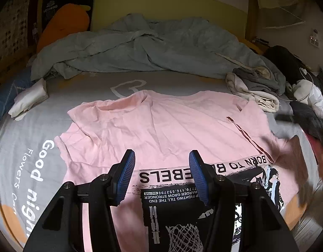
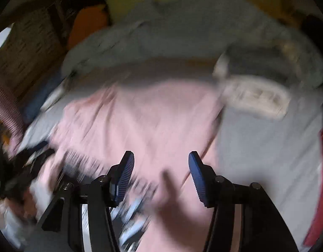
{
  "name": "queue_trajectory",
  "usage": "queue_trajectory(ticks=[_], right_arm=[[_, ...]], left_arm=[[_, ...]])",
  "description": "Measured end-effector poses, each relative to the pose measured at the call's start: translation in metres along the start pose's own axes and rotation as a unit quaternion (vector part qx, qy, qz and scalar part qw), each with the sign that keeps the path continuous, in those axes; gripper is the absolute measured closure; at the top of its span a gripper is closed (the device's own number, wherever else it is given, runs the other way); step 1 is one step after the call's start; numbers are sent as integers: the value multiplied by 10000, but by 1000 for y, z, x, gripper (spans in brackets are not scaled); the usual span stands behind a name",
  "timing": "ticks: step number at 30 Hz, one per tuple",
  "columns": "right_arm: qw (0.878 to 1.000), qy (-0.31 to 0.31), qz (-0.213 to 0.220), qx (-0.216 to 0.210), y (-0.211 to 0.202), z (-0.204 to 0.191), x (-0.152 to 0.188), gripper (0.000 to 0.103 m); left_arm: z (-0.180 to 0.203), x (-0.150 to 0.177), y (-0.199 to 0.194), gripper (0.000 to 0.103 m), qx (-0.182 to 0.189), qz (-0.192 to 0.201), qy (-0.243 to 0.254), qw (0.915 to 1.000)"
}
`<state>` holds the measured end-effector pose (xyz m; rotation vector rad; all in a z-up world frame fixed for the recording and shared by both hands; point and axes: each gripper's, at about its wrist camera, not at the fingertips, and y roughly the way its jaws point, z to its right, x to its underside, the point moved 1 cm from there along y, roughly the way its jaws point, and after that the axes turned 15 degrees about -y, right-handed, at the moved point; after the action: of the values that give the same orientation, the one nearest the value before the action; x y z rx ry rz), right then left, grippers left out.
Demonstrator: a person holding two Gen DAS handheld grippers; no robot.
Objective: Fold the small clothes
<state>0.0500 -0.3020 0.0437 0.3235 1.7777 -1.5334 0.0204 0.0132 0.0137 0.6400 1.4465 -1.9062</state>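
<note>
A pink T-shirt lies spread on the grey bed sheet, its black-and-white printed front nearest me. My left gripper hovers over the print, open, with nothing between its blue pads. The right wrist view is heavily blurred. It shows my right gripper open above the right half of the same shirt, with no cloth caught between the pads. At the right edge of the left wrist view a dark smeared shape hangs near the shirt's sleeve; I cannot make it out.
A crumpled grey-blue duvet fills the back of the bed. A stack of grey and cream folded clothes sits at the back right, also in the right wrist view. A white folded cloth lies left, with an orange cushion behind it.
</note>
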Motion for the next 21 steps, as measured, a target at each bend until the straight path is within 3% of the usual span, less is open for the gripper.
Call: queue_trajectory(ticks=[3,6,9,11,12,13,15,16,18,20,21], right_arm=[[9989,-24,-274,385,31,18,-28,49],[9942,396,-529,843,60,52,-42,53],[9894,1183,-657,531,82,92,-42,55],[9868,1399,-817,31,99,106,-42,80],[9837,1509,-935,-284,108,110,-41,101],[9803,1674,-937,-479,113,114,-40,101],[9854,1647,-426,-36,103,116,-43,101],[9904,1332,-95,369,93,111,-51,101],[9912,1072,-260,730,99,107,-55,101],[9866,1175,-760,839,125,115,-49,101],[9860,1193,-802,846,129,118,-46,101]], left_arm=[[2,1,-2,50,-53,51,62,10000],[2,0,-5,50,-101,149,166,9997],[-1,1,-1,50,-146,136,222,9996],[-3,1,6,50,-154,45,197,9997],[-4,1,10,50,-170,-13,173,9997],[-4,1,13,50,-186,-47,150,9997],[-5,-1,16,50,-265,-30,83,9996],[-6,-2,16,50,-364,41,19,9993],[-14,-6,16,50,-642,166,-213,9976],[-28,-10,18,50,-749,142,-491,9959],[-35,-12,18,50,-802,122,-638,9947]])
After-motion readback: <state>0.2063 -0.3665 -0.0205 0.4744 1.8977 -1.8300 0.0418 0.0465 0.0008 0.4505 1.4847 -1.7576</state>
